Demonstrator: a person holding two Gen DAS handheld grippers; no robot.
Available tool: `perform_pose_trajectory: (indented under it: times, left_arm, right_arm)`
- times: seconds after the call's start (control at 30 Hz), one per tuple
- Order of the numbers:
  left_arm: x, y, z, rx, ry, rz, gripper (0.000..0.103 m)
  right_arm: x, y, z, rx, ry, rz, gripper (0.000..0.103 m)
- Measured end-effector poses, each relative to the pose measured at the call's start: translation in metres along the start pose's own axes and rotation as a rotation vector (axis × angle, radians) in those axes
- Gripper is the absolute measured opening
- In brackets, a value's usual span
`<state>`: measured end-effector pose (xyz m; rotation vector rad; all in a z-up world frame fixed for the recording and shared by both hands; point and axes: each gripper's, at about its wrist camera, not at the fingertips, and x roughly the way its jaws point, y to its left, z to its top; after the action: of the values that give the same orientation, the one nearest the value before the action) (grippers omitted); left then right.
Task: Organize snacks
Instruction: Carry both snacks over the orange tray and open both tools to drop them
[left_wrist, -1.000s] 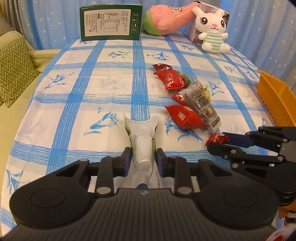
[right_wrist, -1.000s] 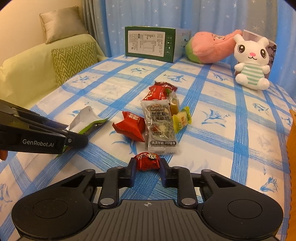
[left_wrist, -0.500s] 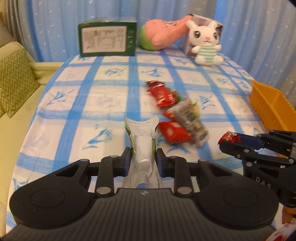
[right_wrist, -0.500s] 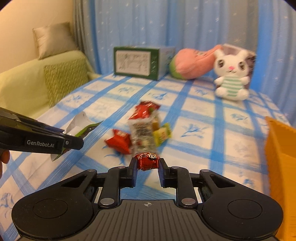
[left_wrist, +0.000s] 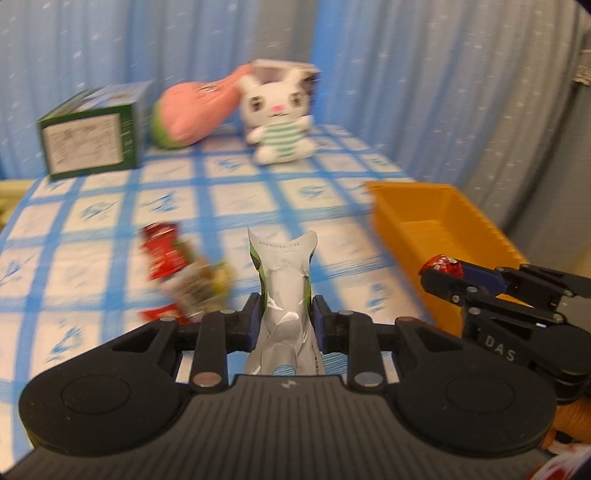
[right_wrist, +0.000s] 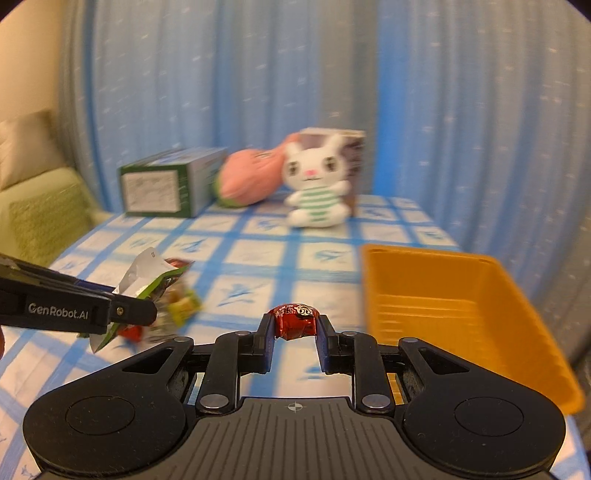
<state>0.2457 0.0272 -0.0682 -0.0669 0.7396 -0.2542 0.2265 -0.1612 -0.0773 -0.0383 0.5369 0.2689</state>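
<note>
My left gripper is shut on a white and green snack packet, held upright above the table; that packet also shows at the left of the right wrist view. A small red wrapped candy sits pinched in my right gripper, which is shut on it just left of the orange bin. From the left wrist view the candy hangs in front of the bin. Several snack packs lie blurred on the blue checked cloth.
At the far end of the table stand a green box, a pink plush and a white rabbit toy in front of a small carton. Blue curtains hang behind. A green sofa lies left of the table.
Both grippers have risen and swung to the right with their snacks held. The orange bin has come far into view, and the loose snack packs have slid off to the left.
</note>
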Motion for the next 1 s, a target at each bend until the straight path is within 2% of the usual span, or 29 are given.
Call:
perform_pose_trajectory:
  times: [0.3, 0.5, 0.77, 0.9, 1.0]
  left_arm:
    - [0.018, -0.067, 0.017, 0.064, -0.013, -0.148, 0.025]
    - [0.038, -0.102, 0.027, 0.113, -0.011, -0.209, 0.025]
    - [0.074, -0.135, 0.035, 0.150, -0.002, -0.267, 0.026]
    - [0.092, -0.147, 0.034, 0.162, 0.005, -0.273, 0.026]
    - [0.099, -0.147, 0.033, 0.149, 0.005, -0.269, 0.035]
  right_arm:
    - [-0.031, -0.065, 0.007, 0.097, -0.016, -0.128, 0.024]
    - [-0.037, -0.102, 0.007, 0.108, -0.006, -0.180, 0.024]
    - [-0.027, -0.145, -0.011, 0.198, 0.051, -0.218, 0.024]
    - [-0.021, -0.162, -0.014, 0.268, 0.079, -0.224, 0.024]
    - [-0.020, -0.170, -0.014, 0.288, 0.086, -0.228, 0.024]
